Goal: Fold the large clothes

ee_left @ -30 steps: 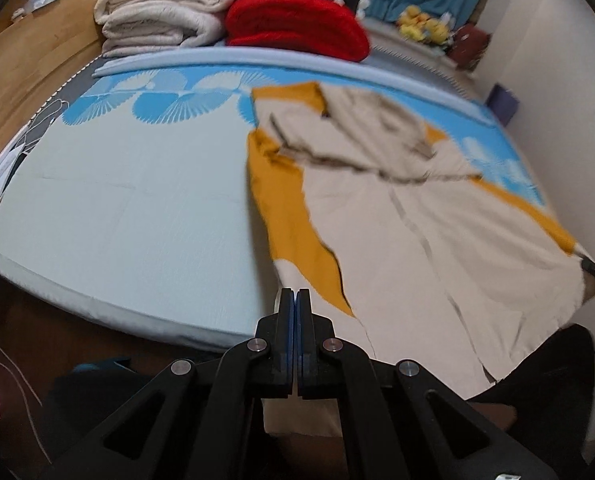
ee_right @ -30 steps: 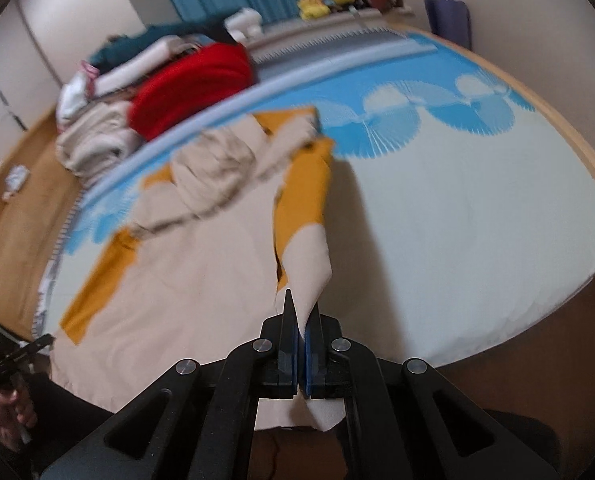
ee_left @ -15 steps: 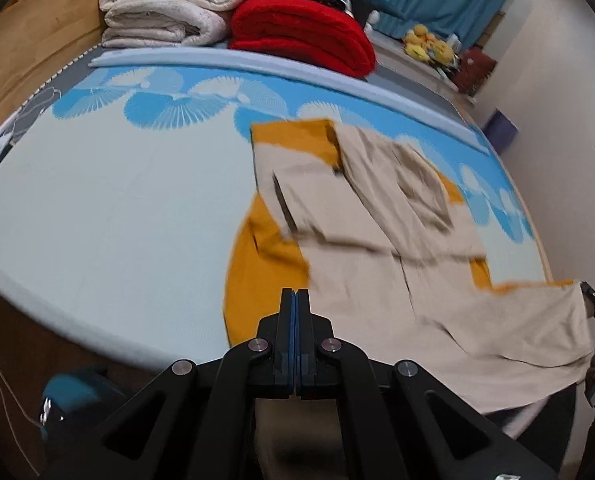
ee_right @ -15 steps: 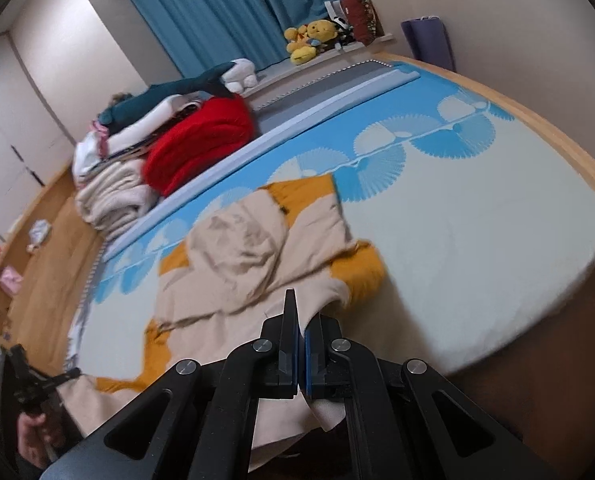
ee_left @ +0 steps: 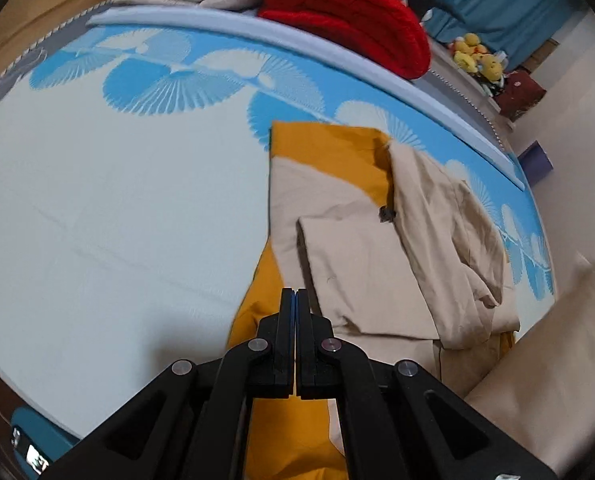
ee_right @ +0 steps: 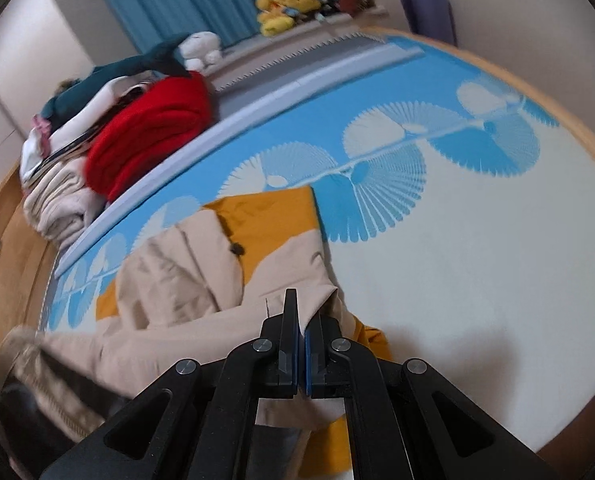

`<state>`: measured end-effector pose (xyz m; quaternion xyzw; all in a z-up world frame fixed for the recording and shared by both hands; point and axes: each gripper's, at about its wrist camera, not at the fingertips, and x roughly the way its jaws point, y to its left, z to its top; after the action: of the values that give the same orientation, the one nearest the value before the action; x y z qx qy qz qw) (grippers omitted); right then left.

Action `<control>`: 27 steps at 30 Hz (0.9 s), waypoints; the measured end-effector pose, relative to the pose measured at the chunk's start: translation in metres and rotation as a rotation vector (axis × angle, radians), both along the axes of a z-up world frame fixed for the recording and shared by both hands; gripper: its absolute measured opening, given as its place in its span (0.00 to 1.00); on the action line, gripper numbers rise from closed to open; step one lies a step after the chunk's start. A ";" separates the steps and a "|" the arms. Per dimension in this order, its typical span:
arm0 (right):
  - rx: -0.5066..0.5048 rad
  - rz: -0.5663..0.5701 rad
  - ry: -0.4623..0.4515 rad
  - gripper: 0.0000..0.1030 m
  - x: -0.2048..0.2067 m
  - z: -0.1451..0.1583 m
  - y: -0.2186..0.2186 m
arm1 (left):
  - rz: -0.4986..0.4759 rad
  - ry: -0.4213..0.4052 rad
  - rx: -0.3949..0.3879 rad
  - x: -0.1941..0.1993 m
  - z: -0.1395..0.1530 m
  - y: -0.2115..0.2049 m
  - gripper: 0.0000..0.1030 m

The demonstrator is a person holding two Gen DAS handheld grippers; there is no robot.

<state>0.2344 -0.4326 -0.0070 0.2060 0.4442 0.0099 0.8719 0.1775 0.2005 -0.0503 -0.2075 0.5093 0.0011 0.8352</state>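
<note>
Both grippers, left (ee_left: 296,300) and right (ee_right: 302,304), have fingers clamped on the beige-and-mustard garment (ee_left: 361,256). Carry both corners evenly toward twelve o'clock and lay the hem square on the bed (ee_left: 117,200).

- A mattress (ee_left: 97,208) with a pale sheet and blue fan print is carrying the load
- A beige-and-mustard garment (ee_left: 357,248) is lying partly folded on it
- A red blanket (ee_right: 153,132) and cream folded bedding (ee_right: 57,204) are sitting beyond its far edge

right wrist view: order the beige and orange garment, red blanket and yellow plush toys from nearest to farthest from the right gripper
1. beige and orange garment, clamped in the right gripper
2. red blanket, upper left, past the mat's edge
3. yellow plush toys, top centre by the curtain
</note>
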 end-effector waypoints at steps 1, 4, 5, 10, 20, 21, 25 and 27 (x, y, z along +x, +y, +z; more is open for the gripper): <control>0.004 -0.013 0.012 0.02 0.009 -0.003 -0.002 | -0.013 0.010 0.009 0.001 -0.002 -0.003 0.00; -0.014 0.001 0.021 0.02 0.026 -0.011 0.002 | -0.077 0.019 0.053 0.003 -0.003 -0.011 0.00; -0.032 0.010 0.033 0.02 0.033 -0.016 0.005 | -0.100 0.008 0.064 0.001 -0.002 -0.014 0.00; -0.042 0.024 0.077 0.03 0.051 -0.036 0.010 | -0.299 -0.059 0.044 -0.017 0.009 -0.028 0.00; -0.030 0.029 0.099 0.26 0.039 -0.044 -0.007 | -0.624 -0.019 0.137 -0.032 -0.008 -0.104 0.60; -0.032 0.029 0.098 0.30 0.037 -0.043 -0.009 | -0.664 -0.017 0.167 -0.033 -0.011 -0.118 0.61; -0.018 0.038 0.112 0.35 0.028 -0.041 -0.016 | -0.812 -0.023 0.302 -0.041 -0.025 -0.168 0.61; -0.002 0.056 0.123 0.36 0.026 -0.043 -0.017 | -0.870 -0.024 0.375 -0.045 -0.034 -0.185 0.59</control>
<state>0.2601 -0.4496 -0.0501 0.1928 0.5025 0.0213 0.8425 0.1322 0.0151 -0.0842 0.1796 0.5303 -0.2593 0.7869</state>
